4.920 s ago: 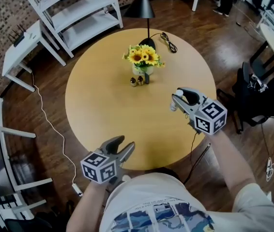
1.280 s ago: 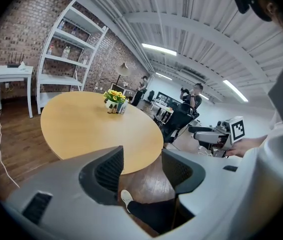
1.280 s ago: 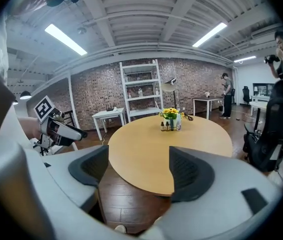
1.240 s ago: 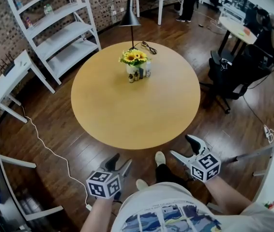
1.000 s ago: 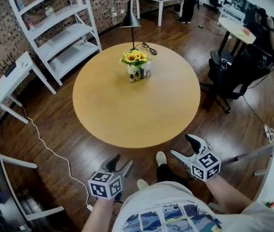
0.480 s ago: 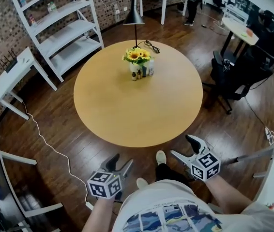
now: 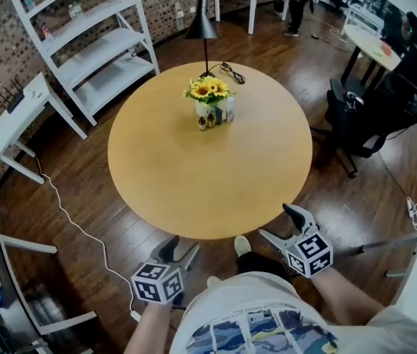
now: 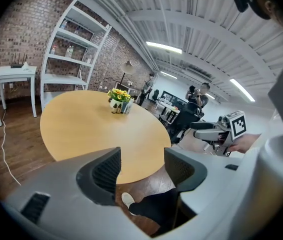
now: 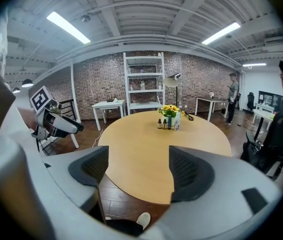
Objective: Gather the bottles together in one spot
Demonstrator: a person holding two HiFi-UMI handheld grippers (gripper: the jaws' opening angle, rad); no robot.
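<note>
Round table (image 7: 208, 172), sunflowers (image 7: 208, 89) beside bottles (image 7: 214, 119)

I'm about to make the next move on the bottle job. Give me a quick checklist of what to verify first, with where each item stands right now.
1. Left gripper empty: ok, jaws apart, only floor and a shoe seen between them.
2. Right gripper empty: ok, jaws apart, nothing between them.
3. Bottles in one spot: ok, clustered beside the sunflower vase.
4. Stray bottles on the table: ok, none seen apart from the cluster.
5. Bottles touching each other: cannot tell, too small.
6. Grippers near the bottles: not ok, both are off the table's near edge.
</note>
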